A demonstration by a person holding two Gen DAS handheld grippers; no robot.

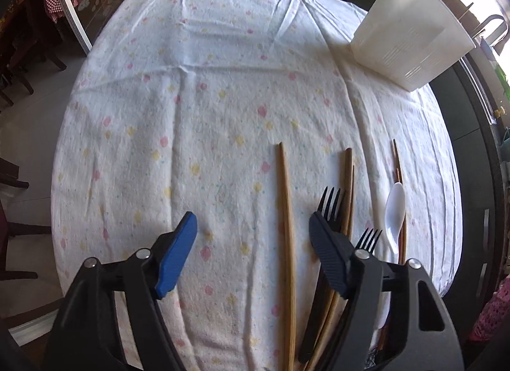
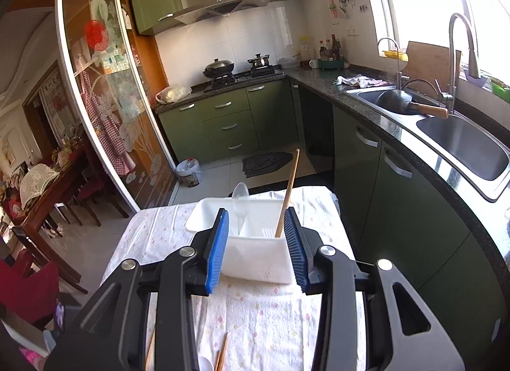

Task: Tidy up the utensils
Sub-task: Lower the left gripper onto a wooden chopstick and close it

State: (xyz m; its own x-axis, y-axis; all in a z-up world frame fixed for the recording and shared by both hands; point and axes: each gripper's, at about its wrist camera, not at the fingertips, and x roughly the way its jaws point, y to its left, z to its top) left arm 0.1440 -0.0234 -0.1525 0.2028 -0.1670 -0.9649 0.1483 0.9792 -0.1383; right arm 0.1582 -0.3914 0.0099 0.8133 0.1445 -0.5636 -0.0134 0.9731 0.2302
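Left tongs (image 1: 253, 227): my ribbed blue pads spread, nothing pinched, above a slim wooden chopstick (image 1: 286, 230) on the tabletop (image 1: 191, 100).
Right tongs (image 2: 256, 235): parted, empty, before the white plastic caddy (image 2: 255, 259).
Caddy contents: upright chopstick (image 2: 288, 192), translucent spoon (image 2: 239, 202).
Loose utensils: black plastic forks (image 1: 330, 203), white spoon (image 1: 394, 211) on the flecked cloth.

Surface: table under spotted white cloth (image 1: 223, 84)
On it: white utensil caddy (image 1: 411, 39), wooden chopsticks (image 1: 285, 211), black forks (image 1: 331, 202), white spoon (image 1: 394, 211)
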